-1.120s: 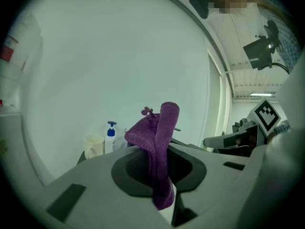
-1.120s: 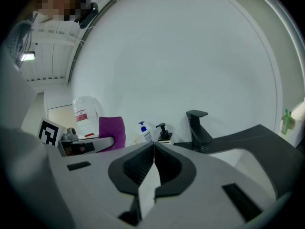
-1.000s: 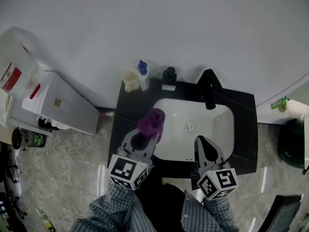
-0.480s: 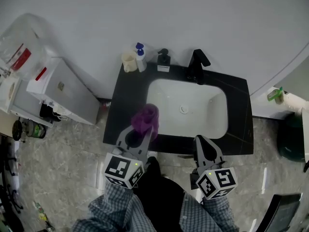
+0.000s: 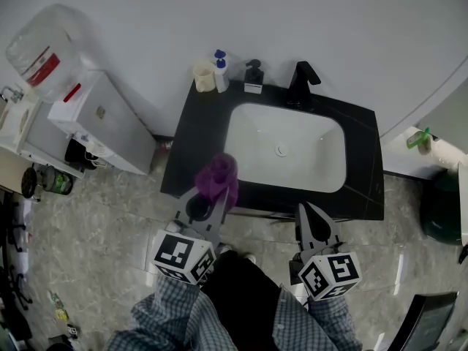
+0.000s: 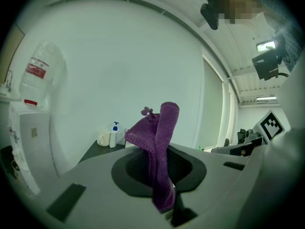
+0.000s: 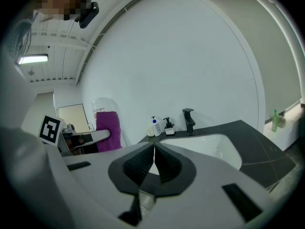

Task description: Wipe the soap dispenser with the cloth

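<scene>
The black tabletop (image 5: 191,152) with its white sink (image 5: 292,148) now lies farther off than a second ago. Both grippers have drawn back from over the basin and hang over the floor at its near edge, so wiping has not begun and the reach must be made again.

The left gripper (image 5: 210,199) is clamped on the purple cloth (image 5: 217,175), which stands up out of its jaws. The right gripper (image 5: 308,219) is closed with nothing between its jaws.

The black soap dispenser (image 5: 254,77) stands untouched at the far edge, between a blue-capped pump bottle (image 5: 220,72) and the faucet (image 5: 302,79).

In the left gripper view the cloth hides the dispenser. Elsewhere it is too small to show any detail.
</scene>
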`<state>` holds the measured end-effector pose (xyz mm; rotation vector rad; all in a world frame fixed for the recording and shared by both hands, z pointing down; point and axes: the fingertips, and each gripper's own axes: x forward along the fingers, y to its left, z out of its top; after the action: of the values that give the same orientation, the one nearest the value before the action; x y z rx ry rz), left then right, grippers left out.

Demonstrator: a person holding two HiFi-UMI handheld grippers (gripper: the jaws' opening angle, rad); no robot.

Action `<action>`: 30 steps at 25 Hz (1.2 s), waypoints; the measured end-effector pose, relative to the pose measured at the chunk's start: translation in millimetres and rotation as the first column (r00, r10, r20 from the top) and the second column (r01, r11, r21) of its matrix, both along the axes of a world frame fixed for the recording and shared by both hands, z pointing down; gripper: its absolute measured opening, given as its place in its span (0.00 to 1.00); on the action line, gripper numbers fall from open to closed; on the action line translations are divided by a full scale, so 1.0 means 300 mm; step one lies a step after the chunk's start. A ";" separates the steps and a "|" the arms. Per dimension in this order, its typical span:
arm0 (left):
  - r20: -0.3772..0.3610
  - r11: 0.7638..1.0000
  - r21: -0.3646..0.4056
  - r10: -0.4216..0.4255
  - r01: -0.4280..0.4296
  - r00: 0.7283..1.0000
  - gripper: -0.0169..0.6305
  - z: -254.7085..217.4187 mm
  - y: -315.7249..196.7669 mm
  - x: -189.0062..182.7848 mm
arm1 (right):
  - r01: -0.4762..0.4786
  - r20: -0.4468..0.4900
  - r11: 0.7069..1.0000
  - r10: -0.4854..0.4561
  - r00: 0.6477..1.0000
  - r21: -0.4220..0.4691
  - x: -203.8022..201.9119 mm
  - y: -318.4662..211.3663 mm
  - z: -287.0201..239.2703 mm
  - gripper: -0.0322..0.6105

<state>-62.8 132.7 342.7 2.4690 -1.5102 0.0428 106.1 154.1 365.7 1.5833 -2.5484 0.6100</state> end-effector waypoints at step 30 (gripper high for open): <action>0.002 0.996 0.011 0.094 -0.094 0.996 0.12 -0.057 -0.002 -0.029 | 0.024 0.008 0.996 -0.025 1.000 0.084 -0.151 -0.062 -0.123 0.08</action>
<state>-71.5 132.0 325.7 2.5476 -1.3976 0.0533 60.9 135.5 328.7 1.5755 -2.6293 0.5155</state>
